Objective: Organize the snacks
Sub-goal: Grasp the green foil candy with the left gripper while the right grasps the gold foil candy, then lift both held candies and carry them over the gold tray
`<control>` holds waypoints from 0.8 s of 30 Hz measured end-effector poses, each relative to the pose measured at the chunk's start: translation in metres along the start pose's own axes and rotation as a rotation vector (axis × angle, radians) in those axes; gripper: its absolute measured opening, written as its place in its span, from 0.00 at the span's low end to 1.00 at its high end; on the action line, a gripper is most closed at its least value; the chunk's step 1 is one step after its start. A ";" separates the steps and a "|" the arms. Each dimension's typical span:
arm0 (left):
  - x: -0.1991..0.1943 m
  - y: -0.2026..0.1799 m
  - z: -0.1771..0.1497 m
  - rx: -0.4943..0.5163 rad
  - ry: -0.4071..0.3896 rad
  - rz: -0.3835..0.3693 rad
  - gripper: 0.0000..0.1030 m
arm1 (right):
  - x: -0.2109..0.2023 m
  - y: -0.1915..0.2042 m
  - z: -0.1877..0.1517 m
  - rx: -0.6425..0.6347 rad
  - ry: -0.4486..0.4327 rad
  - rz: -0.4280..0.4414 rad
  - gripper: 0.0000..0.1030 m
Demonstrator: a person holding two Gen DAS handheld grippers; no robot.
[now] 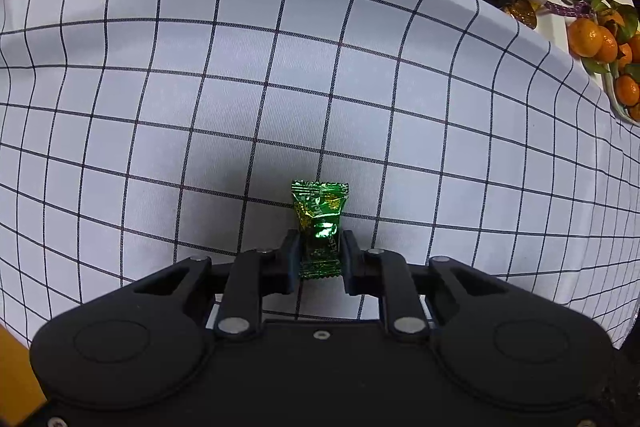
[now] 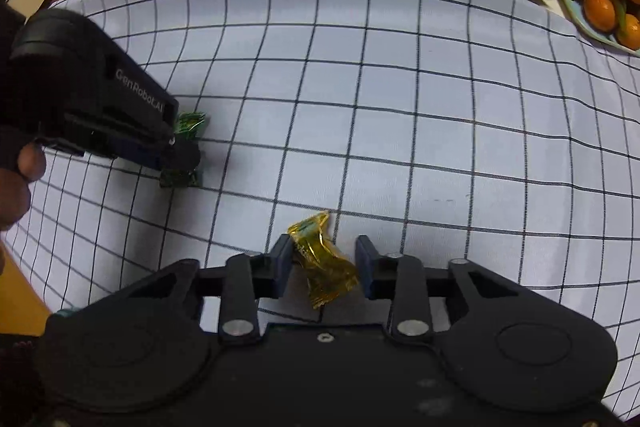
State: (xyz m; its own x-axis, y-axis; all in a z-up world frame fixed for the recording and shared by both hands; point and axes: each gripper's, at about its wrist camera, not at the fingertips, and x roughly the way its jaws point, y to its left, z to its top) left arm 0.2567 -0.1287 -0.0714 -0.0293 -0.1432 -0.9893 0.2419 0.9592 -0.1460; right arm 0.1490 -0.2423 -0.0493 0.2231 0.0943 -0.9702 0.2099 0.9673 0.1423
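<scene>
Green candy [image 1: 320, 223] in left hand-held gripper [image 1: 320, 255]

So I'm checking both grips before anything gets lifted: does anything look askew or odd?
The gold candy lies slanted between the right tongs, one pad touching it, the other clear. The green candy sits straight, pinched in the left tongs.

Even overhead light, strong fisheye bend.
You get a soft dark shadow on the checked cloth [image 1: 360, 75] under each gripper, glare on the green candy [image 1: 320, 215] foil, grid lines curving at edges, clutter at top slightly soft.
</scene>
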 end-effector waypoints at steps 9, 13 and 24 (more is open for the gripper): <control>-0.016 0.001 -0.009 0.022 -0.006 0.000 0.26 | -0.009 -0.034 0.010 0.191 -0.014 0.046 0.20; -0.024 -0.002 -0.011 0.042 -0.008 -0.008 0.26 | -0.013 -0.058 0.015 0.321 -0.008 0.101 0.20; -0.035 -0.006 -0.020 0.082 -0.005 -0.030 0.26 | -0.022 -0.069 0.016 0.368 -0.027 0.085 0.20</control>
State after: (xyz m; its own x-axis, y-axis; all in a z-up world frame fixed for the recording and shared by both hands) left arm 0.2365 -0.1240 -0.0357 -0.0332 -0.1728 -0.9844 0.3192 0.9315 -0.1743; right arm 0.1452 -0.3145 -0.0346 0.2786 0.1590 -0.9471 0.5166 0.8066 0.2874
